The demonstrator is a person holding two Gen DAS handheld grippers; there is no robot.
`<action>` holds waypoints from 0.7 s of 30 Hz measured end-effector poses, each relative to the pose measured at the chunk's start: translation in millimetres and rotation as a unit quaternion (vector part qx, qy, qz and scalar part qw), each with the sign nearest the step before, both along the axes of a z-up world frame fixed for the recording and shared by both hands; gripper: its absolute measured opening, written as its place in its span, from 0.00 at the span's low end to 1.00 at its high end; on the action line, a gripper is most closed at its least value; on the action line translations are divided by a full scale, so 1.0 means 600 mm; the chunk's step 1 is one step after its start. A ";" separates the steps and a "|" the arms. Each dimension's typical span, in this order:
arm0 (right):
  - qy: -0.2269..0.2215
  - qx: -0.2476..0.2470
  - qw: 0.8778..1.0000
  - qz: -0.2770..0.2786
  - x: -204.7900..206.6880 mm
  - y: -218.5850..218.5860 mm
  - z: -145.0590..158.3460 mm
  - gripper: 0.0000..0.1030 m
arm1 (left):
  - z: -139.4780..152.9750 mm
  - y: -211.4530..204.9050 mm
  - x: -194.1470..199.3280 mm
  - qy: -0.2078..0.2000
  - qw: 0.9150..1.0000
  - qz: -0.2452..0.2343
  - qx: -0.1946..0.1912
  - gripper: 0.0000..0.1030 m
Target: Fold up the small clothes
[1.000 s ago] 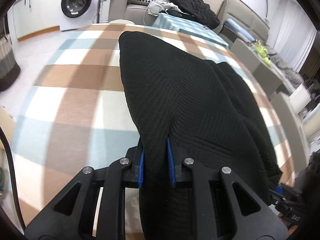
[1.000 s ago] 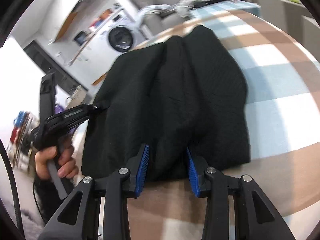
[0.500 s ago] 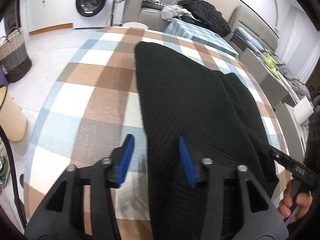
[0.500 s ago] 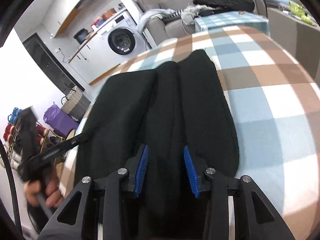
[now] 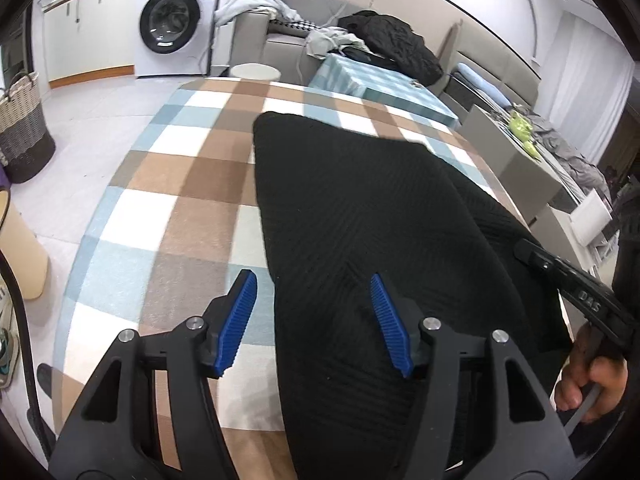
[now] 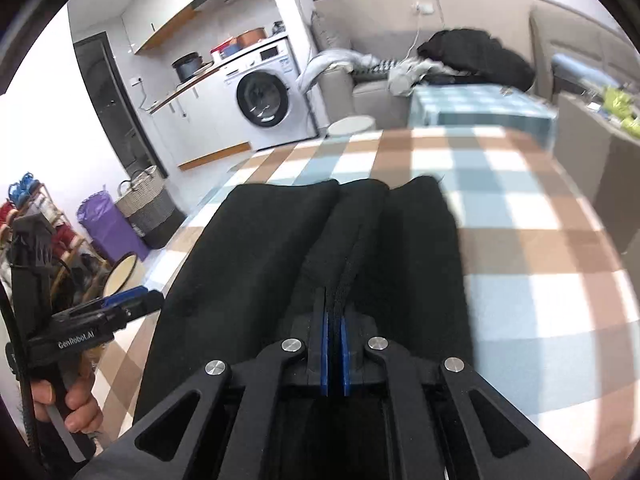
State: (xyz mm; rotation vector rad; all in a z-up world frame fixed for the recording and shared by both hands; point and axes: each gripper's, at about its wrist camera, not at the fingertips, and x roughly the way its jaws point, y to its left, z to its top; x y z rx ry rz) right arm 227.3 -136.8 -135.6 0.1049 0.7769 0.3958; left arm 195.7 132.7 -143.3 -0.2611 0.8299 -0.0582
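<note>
A black knitted garment (image 5: 360,208) lies lengthwise on the checked tablecloth (image 5: 180,220), folded into long panels. My left gripper (image 5: 314,314) hovers over its near left edge. Its jaws are opening, and the blue pads (image 5: 240,320) stand apart from the fabric without pressing on it. In the right wrist view the garment (image 6: 272,240) shows a raised ridge down its middle. My right gripper (image 6: 334,344) is shut on the near end of that ridge. The hand holding the left gripper (image 6: 76,400) is at the left of this view.
A washing machine (image 5: 172,28), a woven basket (image 5: 22,132) and a round white stool (image 5: 256,71) stand on the floor beyond the table. A sofa with piled clothes (image 5: 384,40) and a second, blue-checked table (image 5: 380,88) are behind. A purple bag (image 6: 108,224) sits left.
My left gripper let go of the garment, opened wide and drew back upward. My right gripper, which straddled the garment's edge open, has shut on a fold of it and risen.
</note>
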 end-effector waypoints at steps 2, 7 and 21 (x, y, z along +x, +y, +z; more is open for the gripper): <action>0.025 -0.028 0.999 -0.028 0.014 -0.014 -0.030 0.04 | -0.005 -0.010 0.004 0.005 1.000 -0.007 0.004 0.55; 0.076 0.008 0.996 -0.047 0.041 -0.045 -0.086 0.04 | -0.018 -0.027 0.007 0.022 1.000 -0.015 0.004 0.55; 0.086 0.030 0.995 -0.049 0.047 -0.058 -0.077 0.09 | -0.024 -0.028 0.009 0.027 0.999 -0.022 0.008 0.55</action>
